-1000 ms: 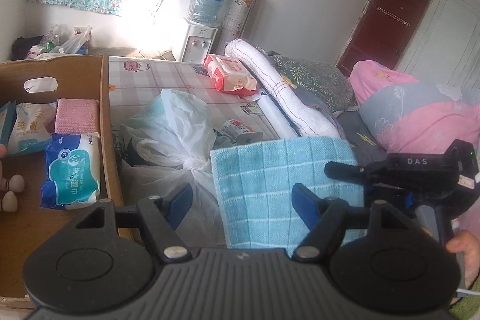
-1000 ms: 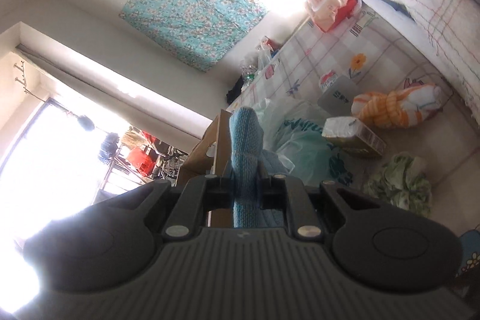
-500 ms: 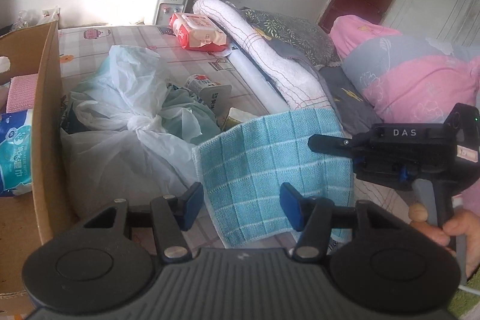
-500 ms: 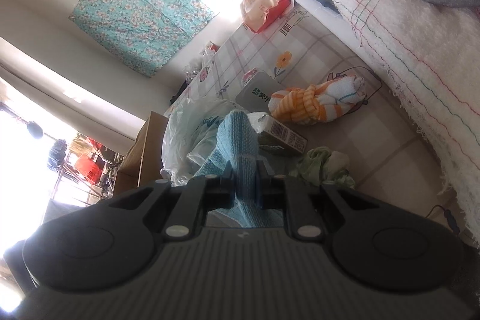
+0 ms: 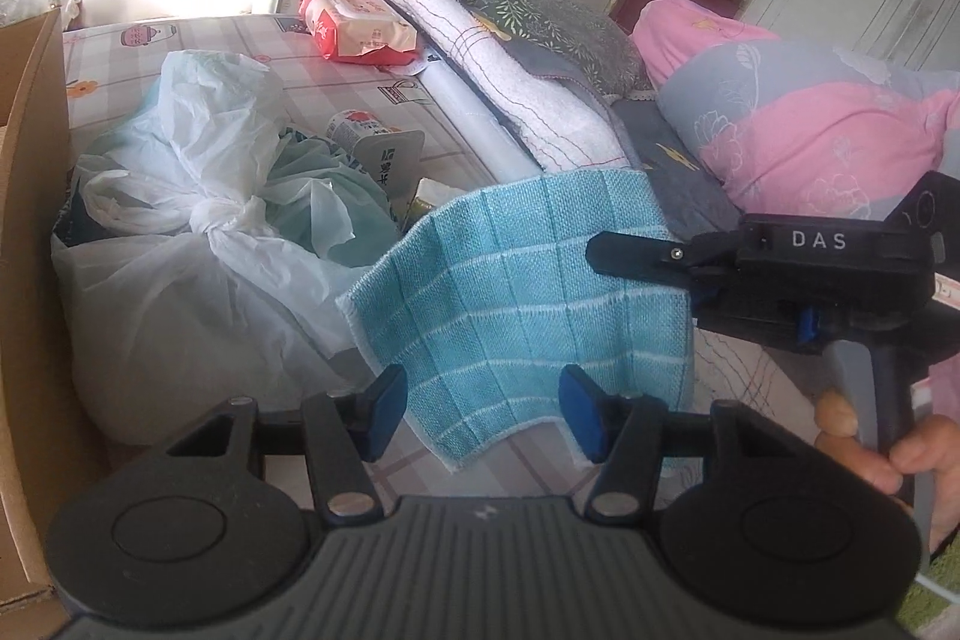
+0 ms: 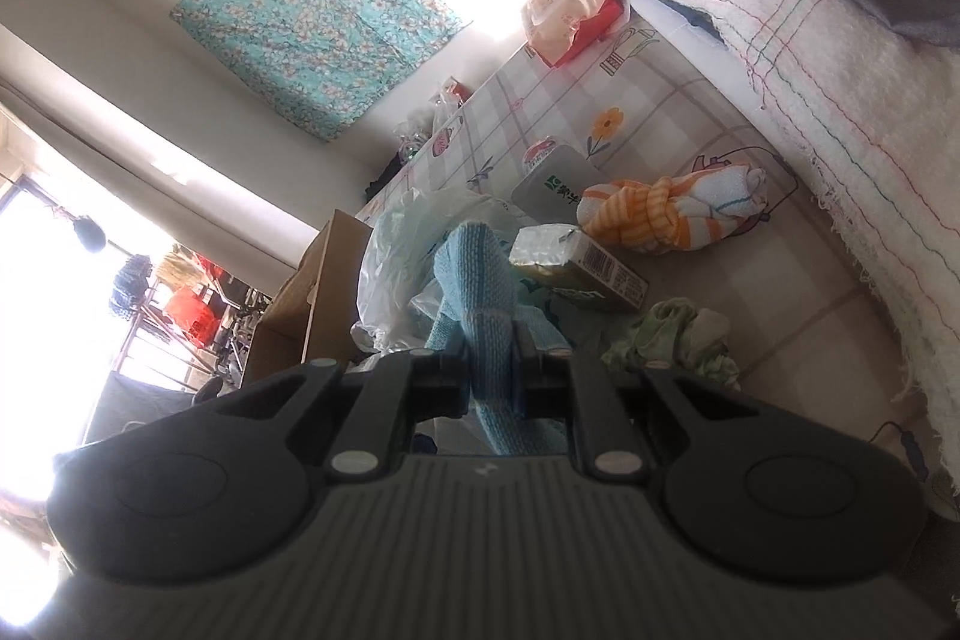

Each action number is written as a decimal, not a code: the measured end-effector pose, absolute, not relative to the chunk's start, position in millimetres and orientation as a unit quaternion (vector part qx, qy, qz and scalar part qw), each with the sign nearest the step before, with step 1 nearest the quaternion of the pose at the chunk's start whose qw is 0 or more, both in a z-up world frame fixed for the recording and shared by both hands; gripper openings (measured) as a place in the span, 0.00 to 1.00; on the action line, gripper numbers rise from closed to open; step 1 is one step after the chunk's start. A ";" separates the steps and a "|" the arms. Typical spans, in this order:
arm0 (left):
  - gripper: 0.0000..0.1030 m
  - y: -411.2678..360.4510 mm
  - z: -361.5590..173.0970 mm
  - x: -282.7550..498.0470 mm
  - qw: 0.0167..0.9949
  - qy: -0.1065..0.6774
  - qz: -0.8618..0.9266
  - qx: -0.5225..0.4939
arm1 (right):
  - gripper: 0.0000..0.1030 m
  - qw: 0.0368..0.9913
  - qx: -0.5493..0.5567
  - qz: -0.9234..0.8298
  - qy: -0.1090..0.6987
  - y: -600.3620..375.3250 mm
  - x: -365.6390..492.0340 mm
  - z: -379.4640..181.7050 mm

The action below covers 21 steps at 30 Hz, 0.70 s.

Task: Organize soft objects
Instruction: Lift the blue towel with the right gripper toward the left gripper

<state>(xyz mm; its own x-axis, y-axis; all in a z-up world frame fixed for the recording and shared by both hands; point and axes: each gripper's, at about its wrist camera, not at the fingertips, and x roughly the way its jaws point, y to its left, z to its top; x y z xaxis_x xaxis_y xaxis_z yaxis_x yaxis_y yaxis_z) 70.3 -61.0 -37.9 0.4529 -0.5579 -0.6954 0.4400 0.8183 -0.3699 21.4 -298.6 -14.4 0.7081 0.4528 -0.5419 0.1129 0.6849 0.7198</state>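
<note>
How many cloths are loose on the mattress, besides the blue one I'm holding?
2: an orange striped towel beside the carton, a green rag nearer. Bags may hide more.

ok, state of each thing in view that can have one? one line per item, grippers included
light blue checked cloth: hanging spread, pinched at one edge
right gripper: shut on the light blue checked cloth
left gripper: open, pads either side of the cloth's lower edge, not touching it
white plastic bag: knotted shut
brown cardboard box: open at the top
orange-and-white striped towel: tied in a knot
red tissue pack: torn open
</note>
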 end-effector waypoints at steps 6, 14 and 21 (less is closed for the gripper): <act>0.55 -59.8 -31.5 67.3 0.850 0.427 -0.301 -0.066 | 0.13 0.880 0.304 0.051 0.361 -276.2 29.6 -16.0; 0.55 -54.7 -29.6 59.1 0.849 0.430 -0.301 -0.062 | 0.14 0.844 0.347 0.106 0.396 -254.2 66.6 -44.4; 0.56 -49.5 -32.4 60.9 0.850 0.434 -0.291 -0.062 | 0.41 0.806 0.383 0.141 0.429 -239.2 88.9 -70.4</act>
